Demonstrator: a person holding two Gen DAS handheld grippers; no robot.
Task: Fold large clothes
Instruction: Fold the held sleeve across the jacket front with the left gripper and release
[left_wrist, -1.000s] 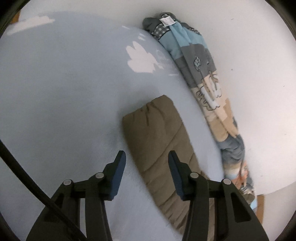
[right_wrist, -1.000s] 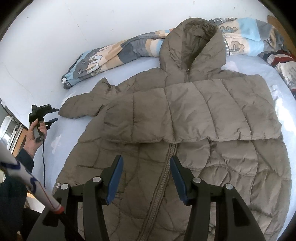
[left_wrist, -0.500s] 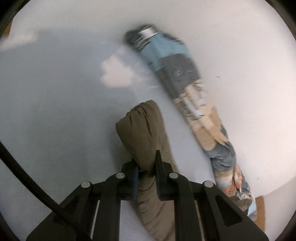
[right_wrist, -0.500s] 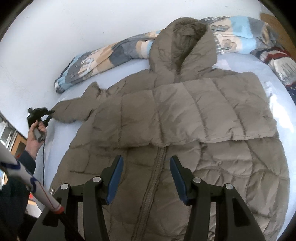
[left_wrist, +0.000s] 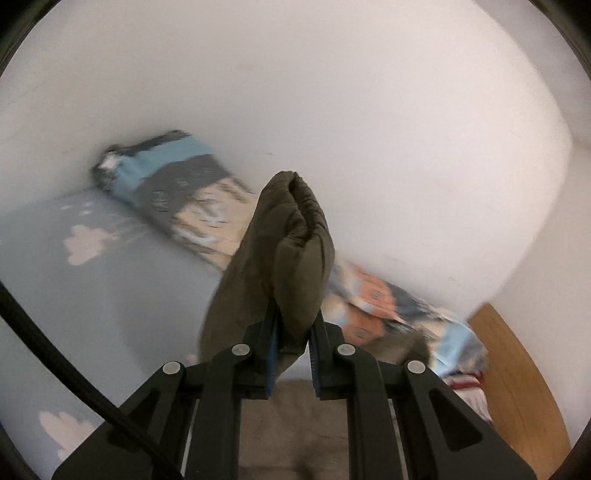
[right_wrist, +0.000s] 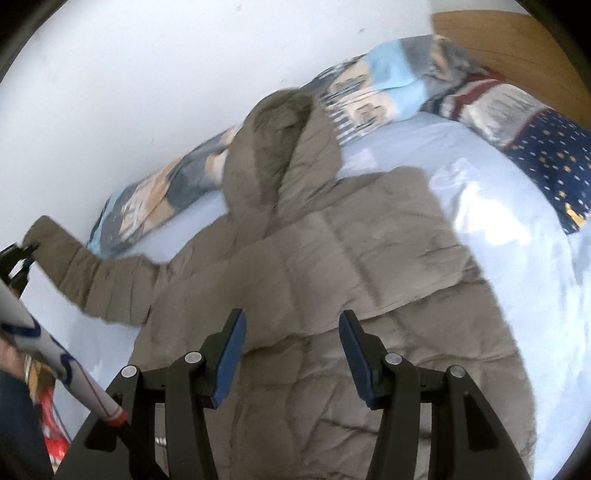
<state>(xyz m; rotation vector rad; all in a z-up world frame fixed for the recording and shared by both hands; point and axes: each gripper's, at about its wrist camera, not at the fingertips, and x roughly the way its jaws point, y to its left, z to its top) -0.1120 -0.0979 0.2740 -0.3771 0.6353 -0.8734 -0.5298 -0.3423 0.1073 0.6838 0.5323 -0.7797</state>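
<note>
A: Grip status, left hand-held gripper (left_wrist: 291, 354)?

B: Clamped tight on the cuff end of the jacket sleeve (left_wrist: 280, 258) — blue pads (left_wrist: 271, 354) pinch the padded fabric from both sides. The cuff stands up past the fingertips, clear of the bed sheet (left_wrist: 74, 295), with the white wall (left_wrist: 332, 92) behind it. The picture is blurred.

A: Right hand-held gripper (right_wrist: 291, 354)?

B: Jaws about half apart, nothing between them. It hangs over the chest of the olive puffer jacket (right_wrist: 332, 277); contact cannot be told.

A: Containers?

B: None seen. The jacket lies spread on the pale blue sheet of the bed, front up.

A: Orientation?

B: Long axis runs from the hem near the right wrist camera up to the hood (right_wrist: 280, 147), which points at the wall and rests against the rolled patterned blanket (right_wrist: 369, 96). One sleeve lies folded across the chest. The other stretches out to the picture's left, its cuff raised off the sheet at the left gripper — seen at the frame edge in the right wrist view.
</note>
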